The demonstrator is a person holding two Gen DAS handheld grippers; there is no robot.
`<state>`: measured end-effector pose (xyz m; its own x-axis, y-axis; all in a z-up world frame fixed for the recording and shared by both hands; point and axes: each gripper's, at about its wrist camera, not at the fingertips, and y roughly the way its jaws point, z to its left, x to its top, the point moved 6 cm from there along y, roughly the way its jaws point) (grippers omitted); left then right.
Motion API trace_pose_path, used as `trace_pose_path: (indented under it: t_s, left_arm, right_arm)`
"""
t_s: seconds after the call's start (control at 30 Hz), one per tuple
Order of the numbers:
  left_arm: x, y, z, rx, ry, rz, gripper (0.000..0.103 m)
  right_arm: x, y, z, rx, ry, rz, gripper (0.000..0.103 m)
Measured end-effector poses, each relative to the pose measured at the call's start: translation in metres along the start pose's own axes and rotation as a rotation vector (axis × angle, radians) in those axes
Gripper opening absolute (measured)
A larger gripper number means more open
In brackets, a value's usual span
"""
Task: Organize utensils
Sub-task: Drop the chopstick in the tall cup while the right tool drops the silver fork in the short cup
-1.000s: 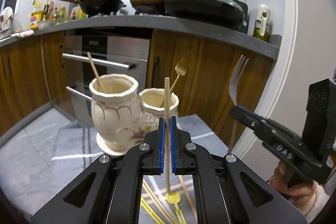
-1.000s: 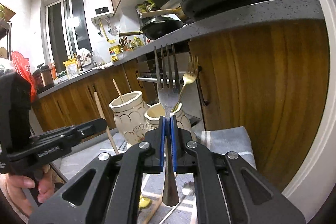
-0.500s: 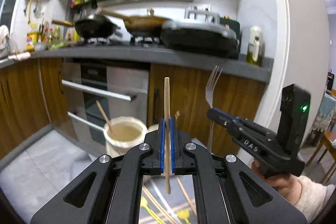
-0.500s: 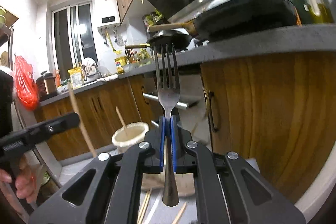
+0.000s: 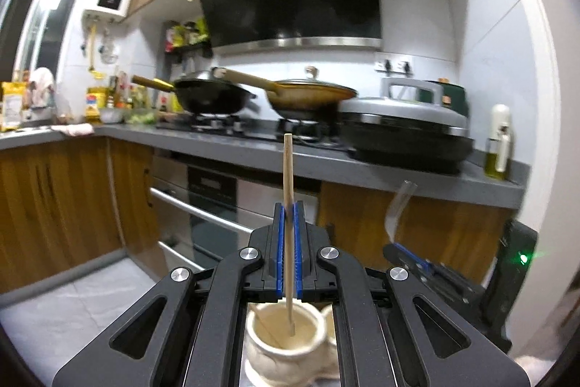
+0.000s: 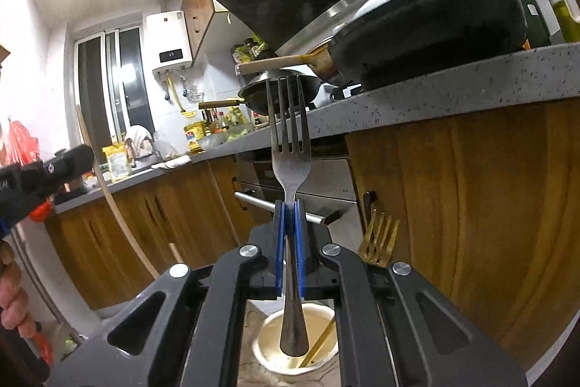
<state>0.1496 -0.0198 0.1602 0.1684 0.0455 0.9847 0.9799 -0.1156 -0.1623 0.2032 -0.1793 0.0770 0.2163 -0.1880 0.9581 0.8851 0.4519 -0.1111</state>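
Note:
My left gripper (image 5: 289,205) is shut on a wooden chopstick (image 5: 287,176) held upright, its lower end over the mouth of a cream ceramic jar (image 5: 284,343) that holds another chopstick. My right gripper (image 6: 289,204) is shut on a silver fork (image 6: 289,147), tines up, its handle end over the mouth of a second cream jar (image 6: 275,347). A gold fork (image 6: 378,236) stands in that jar. The right gripper (image 5: 398,249) shows blurred at the right of the left wrist view. The left gripper (image 6: 72,158) shows at the left of the right wrist view.
A grey countertop (image 5: 326,162) with a black wok (image 5: 214,97), a brown pan (image 5: 311,95) and a lidded griddle (image 5: 406,126) runs behind. An oven (image 5: 214,205) sits under it between wooden cabinets (image 6: 471,205). An oil bottle (image 5: 498,140) stands at the counter's right end.
Both grippers have risen and tilted up, now over the jars. The chopstick's end hangs over the first jar, the fork's handle over the second. Both stay shut.

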Motion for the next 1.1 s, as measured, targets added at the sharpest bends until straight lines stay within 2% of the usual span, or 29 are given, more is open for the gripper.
trace_pose_path:
  t_s: [0.1,0.37,0.63,1.1]
  left_arm:
    - [-0.013,0.011,0.004,0.056,0.023,0.004,0.005]
    - [-0.071,0.032,0.018,0.023,-0.043,0.14,0.005]
    - [-0.096,0.037,0.023,0.034,-0.032,0.217,0.005]
    - [-0.108,0.042,0.027,0.048,-0.025,0.268,0.005]
  right_arm:
    - [-0.012,0.008,-0.002,-0.019,-0.021,0.017,0.005]
    - [-0.042,0.016,-0.017,-0.051,-0.001,0.142,0.005]
    - [-0.061,0.015,-0.02,-0.088,-0.027,0.238,0.005]
    - [-0.068,0.016,-0.024,-0.113,-0.019,0.278,0.005]
